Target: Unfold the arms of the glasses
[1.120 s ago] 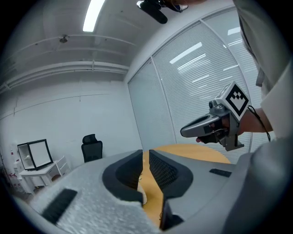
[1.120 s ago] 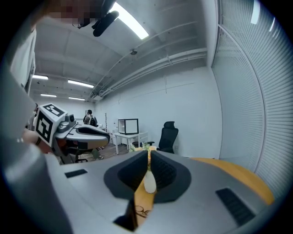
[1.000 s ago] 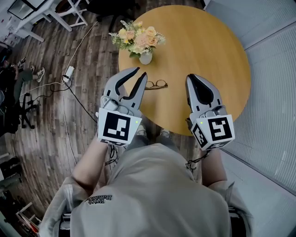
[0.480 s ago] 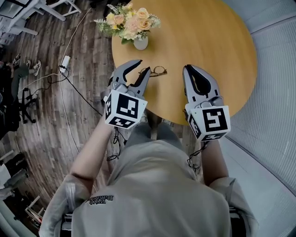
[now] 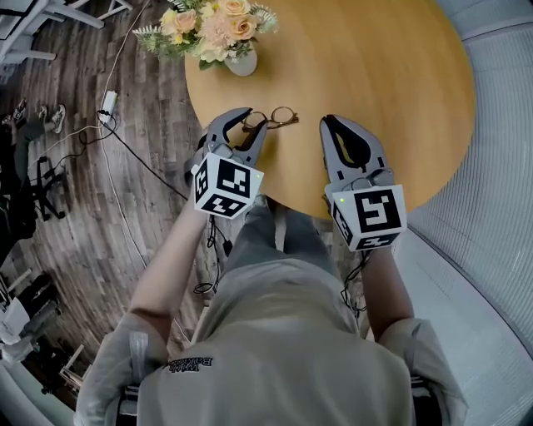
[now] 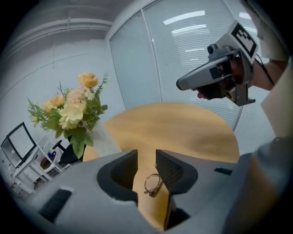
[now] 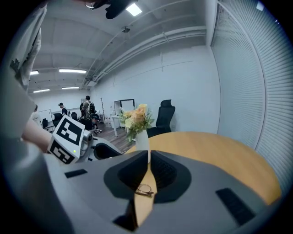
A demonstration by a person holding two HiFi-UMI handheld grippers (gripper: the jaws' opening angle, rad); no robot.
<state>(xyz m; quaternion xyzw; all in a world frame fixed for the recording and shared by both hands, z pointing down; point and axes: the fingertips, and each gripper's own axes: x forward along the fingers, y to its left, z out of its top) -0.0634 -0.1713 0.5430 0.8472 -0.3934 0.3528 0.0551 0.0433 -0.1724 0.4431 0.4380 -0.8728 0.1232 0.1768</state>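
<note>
Round honey-tan wooden table (image 5: pixel 383 91), faint grain. At its far left edge, a plain white ceramic vase (image 5: pixel 242 63) holds peach, cream and pale pink flowers (image 5: pixel 218 18) with green leaves. Thin dark brown wire-rimmed glasses (image 5: pixel 272 118), clear lenses. Right gripper (image 5: pixel 326 121): pale grey shell, black jaw linings, cube of black-and-white square markers. Left: dark brown plank floor (image 5: pixel 75 216). Near: person's grey-beige shirt (image 5: pixel 275 333). Right: pale grey-white slatted blinds (image 5: pixel 500 191).
</note>
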